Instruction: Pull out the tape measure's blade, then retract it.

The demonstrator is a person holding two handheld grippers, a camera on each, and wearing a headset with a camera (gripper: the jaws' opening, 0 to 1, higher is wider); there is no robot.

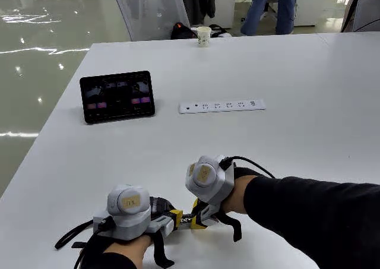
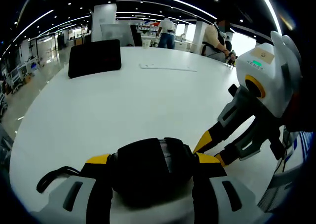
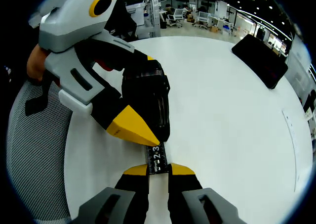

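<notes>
Closest to you sits the tape measure (image 2: 150,177), a rounded black case with a ribbed side. Your left gripper (image 2: 154,159) has its yellow-tipped jaws closed on the case from both flanks. From the mouth of the case a short run of blade (image 3: 157,157) is out. It is black with white marks, and the numerals 2 and 3 read on it in the right gripper view. Your right gripper (image 3: 158,170) has its jaws nearly together, pinching that blade just past the numerals, on the side away from the case. The two pairs of jaws therefore stand close, tip to tip, with only the short blade between them. In the head view the tape measure is held low over the white table (image 1: 285,138), near the edge closest to you, with the left gripper lying level and the right one pointing down at it. Farther up the table, well apart from the grippers, a dark tablet (image 1: 117,96) stands propped with its screen lit, and to its right a white power strip (image 1: 222,106) lies flat. At the far edge stands a paper cup (image 1: 203,36); you cannot tell from here what is in it. Beyond the table a person's legs (image 1: 270,8) show above the glossy floor (image 1: 41,43).
</notes>
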